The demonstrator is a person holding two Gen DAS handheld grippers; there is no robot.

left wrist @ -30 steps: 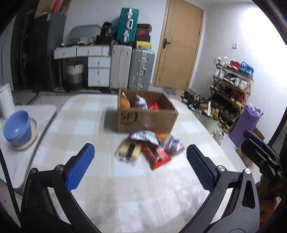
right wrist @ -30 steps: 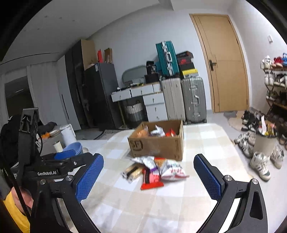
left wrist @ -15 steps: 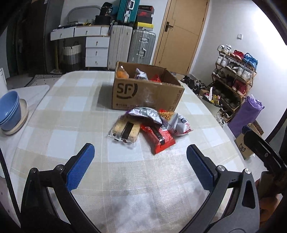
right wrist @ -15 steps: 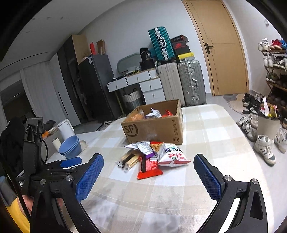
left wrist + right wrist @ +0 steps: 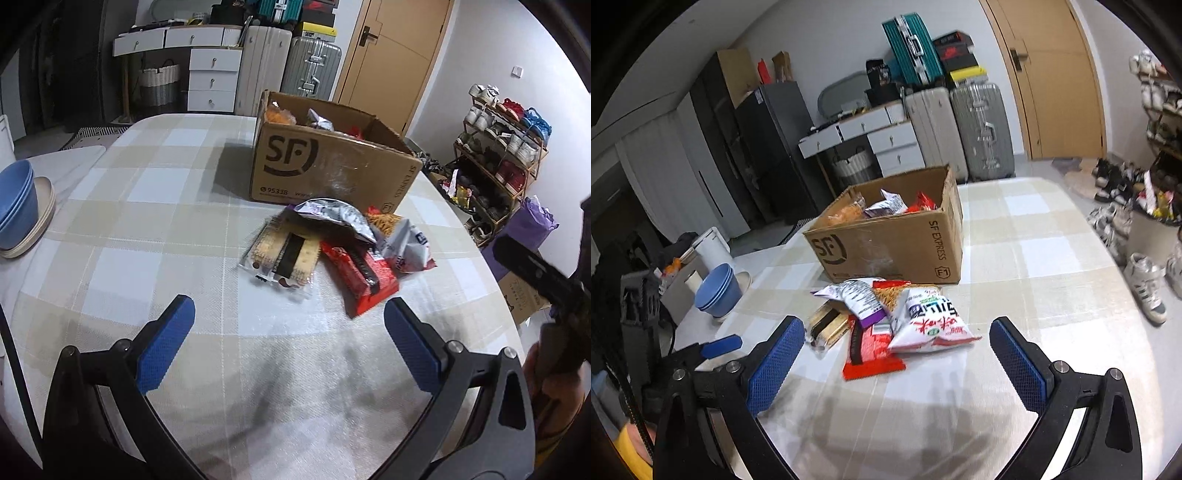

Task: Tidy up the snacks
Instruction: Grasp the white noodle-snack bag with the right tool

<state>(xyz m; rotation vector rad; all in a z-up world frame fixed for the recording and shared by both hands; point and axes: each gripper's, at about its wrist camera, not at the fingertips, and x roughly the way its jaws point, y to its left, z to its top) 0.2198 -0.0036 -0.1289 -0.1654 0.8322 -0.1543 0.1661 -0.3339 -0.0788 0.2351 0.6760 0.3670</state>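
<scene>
A pile of snacks lies on the checked table in front of a cardboard box [image 5: 332,166] [image 5: 886,243] that holds several snack bags. The pile has a cracker pack [image 5: 284,258] [image 5: 827,326], a red bar pack [image 5: 362,273] [image 5: 868,350], a silver-purple bag [image 5: 332,216] [image 5: 857,299] and a white bag [image 5: 406,245] [image 5: 931,317]. My left gripper [image 5: 288,339] is open and empty, just short of the pile. My right gripper [image 5: 897,362] is open and empty, its fingers either side of the pile's near end.
Blue bowls on a plate [image 5: 16,206] [image 5: 718,291] stand at the table's left edge. The right gripper's body [image 5: 546,280] shows at the right of the left wrist view. Suitcases, drawers and a shoe rack [image 5: 502,147] stand beyond the table.
Both grippers have moved forward and down toward the snack pile, which now looks larger and closer. Both stay open. The snacks have not moved.
</scene>
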